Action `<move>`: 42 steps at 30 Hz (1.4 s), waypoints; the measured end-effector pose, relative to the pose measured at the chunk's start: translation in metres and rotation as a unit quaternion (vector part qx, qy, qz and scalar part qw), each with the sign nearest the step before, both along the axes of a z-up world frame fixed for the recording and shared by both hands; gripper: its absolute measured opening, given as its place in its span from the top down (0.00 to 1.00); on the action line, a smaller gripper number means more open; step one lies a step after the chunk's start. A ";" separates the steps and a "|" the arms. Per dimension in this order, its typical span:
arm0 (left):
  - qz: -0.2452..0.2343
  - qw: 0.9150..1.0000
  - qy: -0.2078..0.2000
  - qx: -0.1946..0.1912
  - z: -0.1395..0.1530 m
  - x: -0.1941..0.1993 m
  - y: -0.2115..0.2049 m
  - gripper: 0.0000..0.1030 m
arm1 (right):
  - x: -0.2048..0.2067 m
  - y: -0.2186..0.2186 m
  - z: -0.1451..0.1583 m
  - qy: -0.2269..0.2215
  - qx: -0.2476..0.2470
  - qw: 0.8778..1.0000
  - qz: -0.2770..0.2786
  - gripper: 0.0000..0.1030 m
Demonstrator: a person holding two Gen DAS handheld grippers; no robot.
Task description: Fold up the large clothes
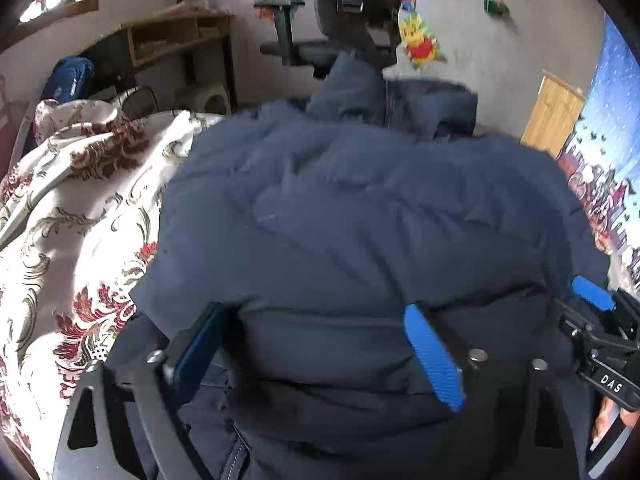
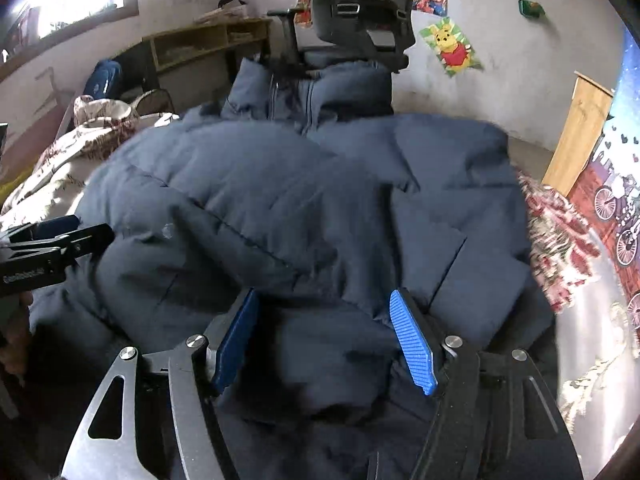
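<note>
Floral bedspread [image 1: 80,216] underneath, navy puffer jacket [image 1: 360,208] on top; left gripper [image 1: 320,344] and right gripper [image 2: 326,340] both spread wide, padding bulging between fingers at six o'clock.

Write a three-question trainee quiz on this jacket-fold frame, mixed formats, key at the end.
1. True or false: the navy puffer jacket lies on a floral bedspread.
2. Multiple choice: what stands behind the jacket's collar? A) office chair B) ladder C) fridge
3. Short answer: what sits between the jaws of the left gripper and the right gripper?

Key:
1. True.
2. A, the office chair.
3. A bunched fold of the jacket's near edge, in both; the jaws stand wide around it, and whether the pads press it cannot be told.
</note>
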State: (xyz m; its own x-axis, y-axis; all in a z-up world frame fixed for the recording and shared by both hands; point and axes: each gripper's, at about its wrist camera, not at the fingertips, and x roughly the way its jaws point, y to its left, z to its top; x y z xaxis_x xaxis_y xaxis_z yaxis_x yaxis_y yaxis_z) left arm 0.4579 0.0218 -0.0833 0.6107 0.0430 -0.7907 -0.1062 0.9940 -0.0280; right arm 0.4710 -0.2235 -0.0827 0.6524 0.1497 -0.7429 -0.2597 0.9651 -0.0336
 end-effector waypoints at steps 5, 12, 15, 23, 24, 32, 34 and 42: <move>0.010 0.999 0.017 -0.026 -0.012 0.004 0.011 0.00 | -0.003 0.007 -0.011 -0.015 -0.025 0.999 0.014 0.35; 0.007 1.000 0.003 0.003 -0.023 0.003 0.002 0.00 | -0.006 0.003 -0.020 -0.033 -0.021 0.999 0.021 0.34; 0.009 1.000 -0.002 0.004 -0.024 0.002 0.003 0.00 | -0.012 0.006 -0.021 -0.050 -0.035 0.998 0.019 0.34; 0.028 0.999 0.013 -0.038 -0.014 -0.005 0.016 0.00 | -0.016 -0.005 -0.005 -0.010 -0.001 1.000 0.019 0.25; 0.034 0.998 0.018 -0.044 -0.011 -0.007 0.018 0.00 | -0.018 -0.005 -0.002 0.000 -0.005 1.000 0.013 0.19; 0.058 0.996 0.069 -0.024 0.013 -0.038 0.028 0.00 | -0.038 -0.028 0.008 0.074 0.026 0.996 -0.049 0.13; 0.052 0.995 0.083 -0.024 0.019 -0.048 0.033 0.00 | -0.043 -0.032 0.009 0.094 0.030 0.993 -0.062 0.13; 0.013 0.990 0.118 -0.072 0.043 -0.076 0.061 0.00 | -0.067 -0.037 0.009 0.176 0.049 0.976 -0.123 0.13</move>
State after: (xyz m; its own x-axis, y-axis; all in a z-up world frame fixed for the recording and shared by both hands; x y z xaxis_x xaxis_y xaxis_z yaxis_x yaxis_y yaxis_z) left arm 0.3815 0.0831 -0.0405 0.4087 -0.0664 -0.9102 -0.1527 0.9783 -0.1400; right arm 0.4042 -0.2605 -0.0740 0.3855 0.1015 -0.9171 0.0014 0.9939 0.1106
